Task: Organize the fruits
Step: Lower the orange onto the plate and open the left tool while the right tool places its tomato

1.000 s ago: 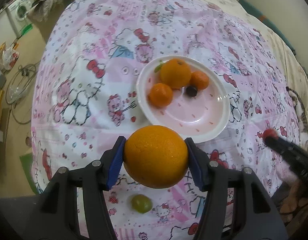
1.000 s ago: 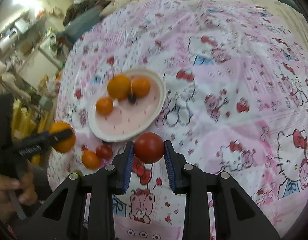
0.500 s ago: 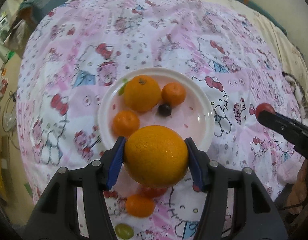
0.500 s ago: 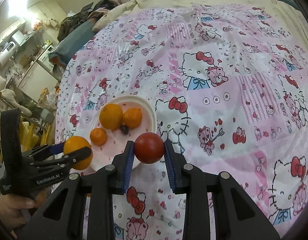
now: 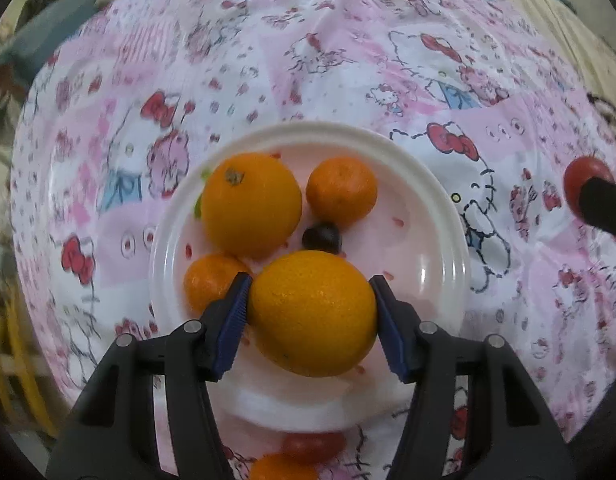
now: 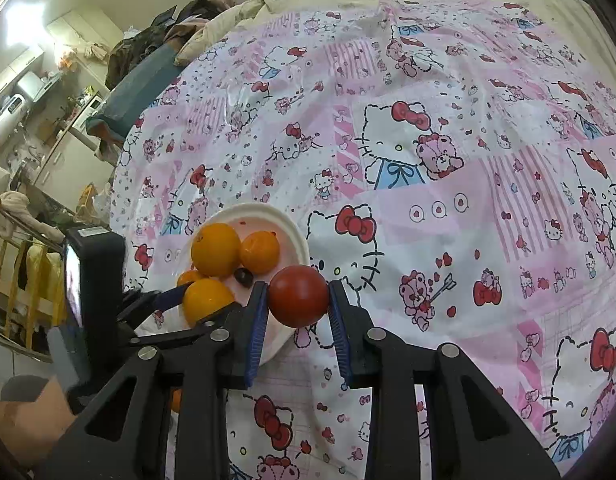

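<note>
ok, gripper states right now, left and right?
Left gripper: closed on the large round orange, over the white plate.
Right gripper: closed on the round red tomato.

- Your left wrist view looks steeply down over the white plate, close in; the plate fills the middle of the frame, with the left gripper and its large orange at the near edge.
- Your right wrist view sits right of the plate and farther back, tilted shallower, facing left and far across the patterned cloth to the room beyond.
- Both views share the plate, its fruit and the surrounding cloth.
- Each camera catches the other tool: the right gripper's red fruit at your left view's right edge; the left gripper at your right view's near left.
</note>
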